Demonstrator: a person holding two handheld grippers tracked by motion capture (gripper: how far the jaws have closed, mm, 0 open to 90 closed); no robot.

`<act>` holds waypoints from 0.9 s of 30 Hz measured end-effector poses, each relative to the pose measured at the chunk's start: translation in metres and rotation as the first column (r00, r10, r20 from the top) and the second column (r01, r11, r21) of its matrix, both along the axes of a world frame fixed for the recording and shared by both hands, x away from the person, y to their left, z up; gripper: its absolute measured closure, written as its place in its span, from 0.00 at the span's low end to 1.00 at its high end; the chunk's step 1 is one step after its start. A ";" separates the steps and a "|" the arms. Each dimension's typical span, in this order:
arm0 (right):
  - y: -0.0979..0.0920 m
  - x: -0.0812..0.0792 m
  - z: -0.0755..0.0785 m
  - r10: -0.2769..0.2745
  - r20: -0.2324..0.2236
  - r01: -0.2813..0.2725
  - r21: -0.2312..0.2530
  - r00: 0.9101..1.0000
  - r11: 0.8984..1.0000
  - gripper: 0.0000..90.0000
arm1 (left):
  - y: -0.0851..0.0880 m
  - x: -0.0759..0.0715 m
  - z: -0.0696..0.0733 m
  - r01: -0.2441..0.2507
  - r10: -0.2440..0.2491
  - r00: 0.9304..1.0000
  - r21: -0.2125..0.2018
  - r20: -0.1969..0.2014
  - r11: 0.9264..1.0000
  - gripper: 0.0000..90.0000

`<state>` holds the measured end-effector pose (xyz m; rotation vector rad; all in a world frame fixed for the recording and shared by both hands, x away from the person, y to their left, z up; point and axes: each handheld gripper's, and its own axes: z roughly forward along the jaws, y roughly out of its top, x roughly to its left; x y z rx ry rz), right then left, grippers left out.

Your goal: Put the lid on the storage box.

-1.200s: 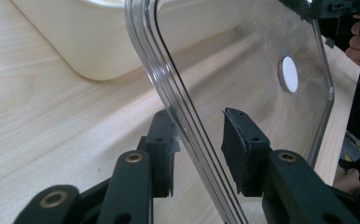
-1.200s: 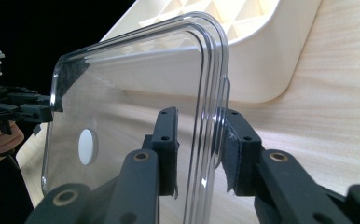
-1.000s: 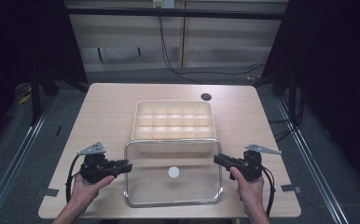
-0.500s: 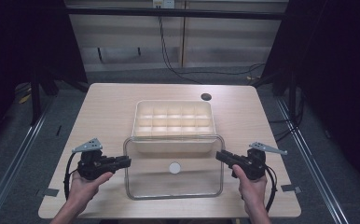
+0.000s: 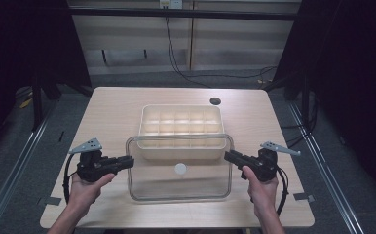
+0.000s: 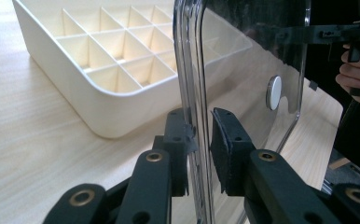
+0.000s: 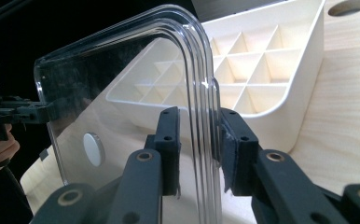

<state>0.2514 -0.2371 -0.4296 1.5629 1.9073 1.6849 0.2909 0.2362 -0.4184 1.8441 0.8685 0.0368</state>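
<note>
A clear plastic lid (image 5: pixel 176 187) with a white round knob (image 5: pixel 180 168) hangs just above the table, level, its far edge over the front of a cream compartment tray (image 5: pixel 181 122). My left gripper (image 5: pixel 127 161) is shut on the lid's left edge and my right gripper (image 5: pixel 230 156) on its right edge. In the left gripper view the pads of the left gripper (image 6: pixel 199 130) pinch the lid's rim (image 6: pixel 190 60), with the tray (image 6: pixel 99 56) behind. The right gripper view shows the right gripper (image 7: pixel 199 123) clamped on the ribbed rim (image 7: pixel 194 70), and the knob (image 7: pixel 93 149) lower left.
The wooden table (image 5: pixel 113 112) has a dark round hole (image 5: pixel 215 101) behind the tray on the right. Bare wood lies left and right of the tray. Metal rails and dark floor border the table, and cables hang at the back wall.
The lid has come up off the table and shifted toward the tray, so its far edge now overlaps the tray's front. Both hands have risen a little with it.
</note>
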 end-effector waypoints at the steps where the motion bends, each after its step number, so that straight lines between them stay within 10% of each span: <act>1: 0.000 0.001 0.001 0.001 0.002 -0.001 0.002 1.000 1.000 0.79 | 0.000 0.001 0.001 0.001 -0.001 1.000 0.005 0.006 1.000 0.85; 27: -0.007 0.019 0.023 -0.005 0.035 0.005 0.002 0.999 1.000 0.79 | -0.009 0.022 0.027 -0.023 0.023 0.999 -0.005 0.042 1.000 0.84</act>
